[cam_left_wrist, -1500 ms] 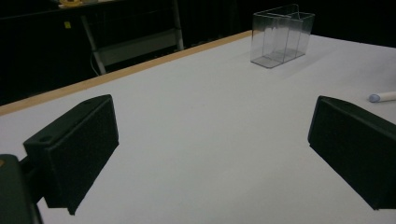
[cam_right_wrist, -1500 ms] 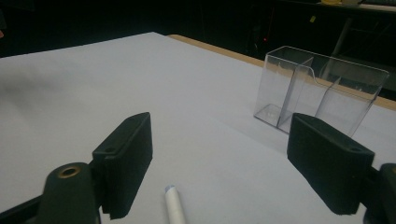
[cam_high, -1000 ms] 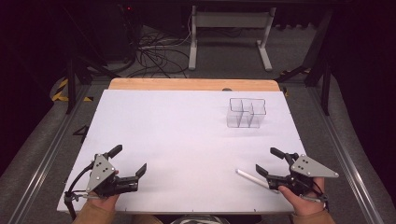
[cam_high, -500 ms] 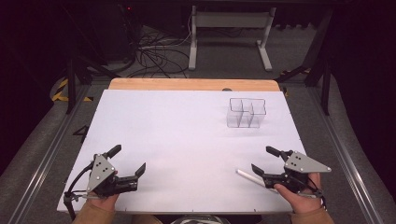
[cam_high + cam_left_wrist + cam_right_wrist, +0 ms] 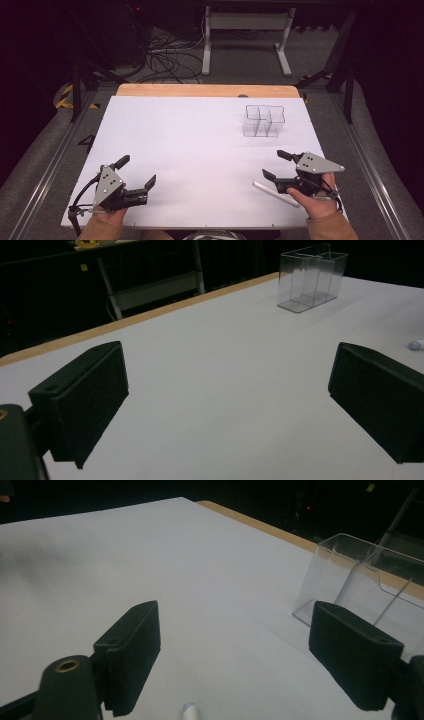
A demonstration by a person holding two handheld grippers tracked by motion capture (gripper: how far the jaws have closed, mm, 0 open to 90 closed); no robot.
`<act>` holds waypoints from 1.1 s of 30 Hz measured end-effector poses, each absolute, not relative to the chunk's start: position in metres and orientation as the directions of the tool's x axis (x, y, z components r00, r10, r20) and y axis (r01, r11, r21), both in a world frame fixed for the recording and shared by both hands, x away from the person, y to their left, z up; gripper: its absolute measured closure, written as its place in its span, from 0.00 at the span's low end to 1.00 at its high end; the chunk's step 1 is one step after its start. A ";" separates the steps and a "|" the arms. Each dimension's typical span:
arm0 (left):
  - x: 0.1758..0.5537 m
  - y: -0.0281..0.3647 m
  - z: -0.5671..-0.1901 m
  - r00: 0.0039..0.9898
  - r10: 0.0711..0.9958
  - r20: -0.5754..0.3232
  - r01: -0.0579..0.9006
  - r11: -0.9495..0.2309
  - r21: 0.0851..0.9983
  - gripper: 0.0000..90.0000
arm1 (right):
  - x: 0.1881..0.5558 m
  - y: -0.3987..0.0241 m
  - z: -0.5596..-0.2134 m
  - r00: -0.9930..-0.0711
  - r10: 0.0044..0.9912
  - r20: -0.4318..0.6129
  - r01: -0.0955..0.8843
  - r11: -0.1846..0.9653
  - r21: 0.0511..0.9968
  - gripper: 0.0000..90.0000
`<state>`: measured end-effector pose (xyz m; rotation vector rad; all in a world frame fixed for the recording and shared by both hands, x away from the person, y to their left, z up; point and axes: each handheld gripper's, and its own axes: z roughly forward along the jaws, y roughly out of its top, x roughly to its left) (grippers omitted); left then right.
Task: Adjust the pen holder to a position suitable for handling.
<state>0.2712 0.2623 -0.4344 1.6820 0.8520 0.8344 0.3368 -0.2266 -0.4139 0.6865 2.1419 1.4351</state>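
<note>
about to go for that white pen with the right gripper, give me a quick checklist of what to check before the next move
1. Right gripper jaws open: ok, spread wide in the right gripper view.
2. White pen lying flat on the table: ok.
3. Pen between the jaws: not ok, only its tip sits near the gap; the gripper is not yet around it.
4. Clear compartment box upright and free to receive: ok, it looks empty.
5. Left gripper out of the way: ok, open and resting at the near left.
6. Pen cap on or off: cannot tell.
</note>
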 end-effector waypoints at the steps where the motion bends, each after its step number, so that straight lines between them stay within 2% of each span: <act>1: 0.271 0.262 -0.434 0.508 0.852 0.122 0.139 -0.221 0.965 0.04 | 0.338 -0.225 -0.413 -0.767 0.632 -0.109 0.139 0.330 0.934 0.24; 10: 0.271 0.261 -0.435 0.511 0.851 0.123 0.139 -0.222 0.965 0.04 | 0.347 -0.211 -0.410 -0.791 0.606 -0.088 0.146 0.326 0.934 0.23; 16: 0.272 0.262 -0.435 0.510 0.852 0.120 0.140 -0.220 0.965 0.04 | 0.352 -0.212 -0.411 -0.813 0.581 -0.025 0.208 0.331 0.920 0.15; 19: 0.272 0.262 -0.435 0.510 0.852 0.120 0.140 -0.220 0.965 0.04 | 0.352 -0.214 -0.410 -0.812 0.584 -0.011 0.226 0.332 0.916 0.15; 25: 0.272 0.261 -0.435 0.509 0.852 0.120 0.141 -0.220 0.965 0.04 | 0.350 -0.217 -0.406 -0.826 0.562 -0.046 0.251 0.441 0.862 0.28; 33: 0.273 0.261 -0.434 0.509 0.852 0.122 0.138 -0.221 0.965 0.04 | 0.349 -0.219 -0.405 -0.830 0.552 -0.077 0.264 0.510 0.819 0.34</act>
